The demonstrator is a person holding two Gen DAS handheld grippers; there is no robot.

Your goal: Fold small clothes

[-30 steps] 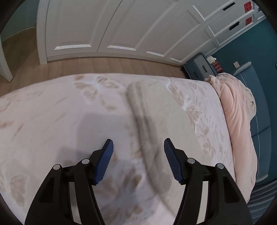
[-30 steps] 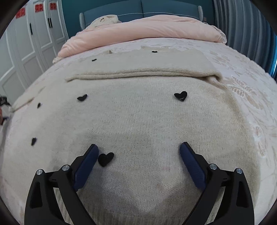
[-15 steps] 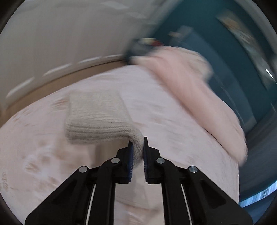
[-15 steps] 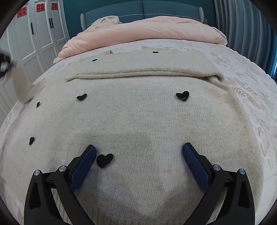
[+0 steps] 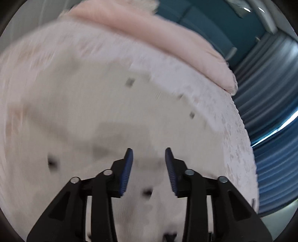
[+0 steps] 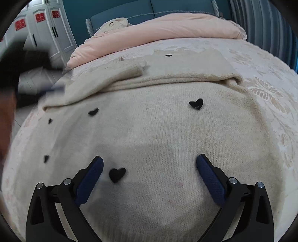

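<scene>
A beige knit sweater [image 6: 158,130] with small black hearts lies spread on the bed. Its left sleeve [image 6: 104,80] lies folded across the upper body, cuff near the middle. My right gripper [image 6: 150,167] is open and empty, low over the sweater's lower part, a black heart [image 6: 117,174] between its fingers. My left gripper [image 5: 149,162] is open and empty above the sweater [image 5: 111,121]; that view is blurred by motion. The left gripper also shows as a dark blur at the left edge of the right wrist view [image 6: 28,74].
The bed has a pale floral cover [image 6: 270,93]. A pink duvet [image 6: 167,29] is bunched at the head of the bed, before a teal headboard [image 6: 149,7]. White wardrobes [image 6: 46,28] stand at the left. Blue curtains [image 5: 270,93] hang at the right.
My left gripper shut on the sleeve's cuff, carried it across onto the sweater's body and let go; it is open again. My right gripper has hardly moved.
</scene>
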